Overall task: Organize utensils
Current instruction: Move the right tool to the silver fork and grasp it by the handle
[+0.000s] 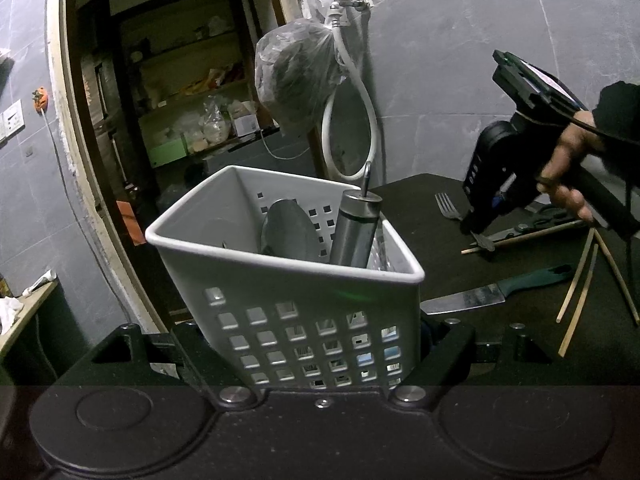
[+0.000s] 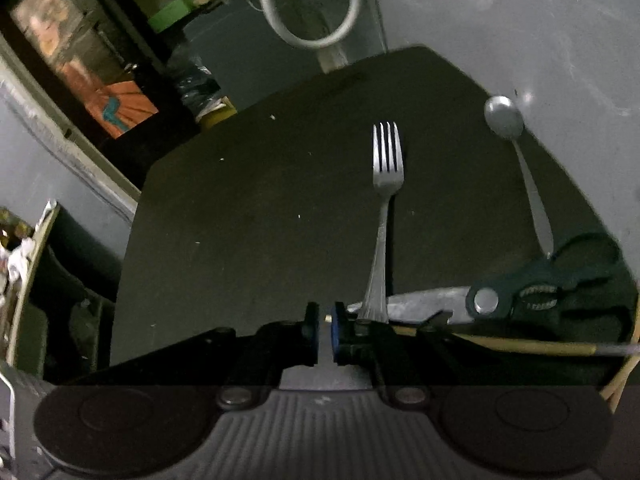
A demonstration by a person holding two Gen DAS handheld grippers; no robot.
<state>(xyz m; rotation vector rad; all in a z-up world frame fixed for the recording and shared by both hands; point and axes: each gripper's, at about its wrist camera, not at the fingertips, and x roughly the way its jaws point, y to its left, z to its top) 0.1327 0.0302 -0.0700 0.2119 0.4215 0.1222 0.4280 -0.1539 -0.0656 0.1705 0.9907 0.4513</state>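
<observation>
Left gripper level-ish, clamped on white basket. Right gripper pitched steeply down over table, pinching chopstick tip beside fork.

One basket, one fork, one spoon, one knife, scissors, perhaps five chopsticks

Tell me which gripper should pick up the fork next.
Right. The right gripper sits low beside the fork handle; the left gripper is clamped on the basket.
</observation>
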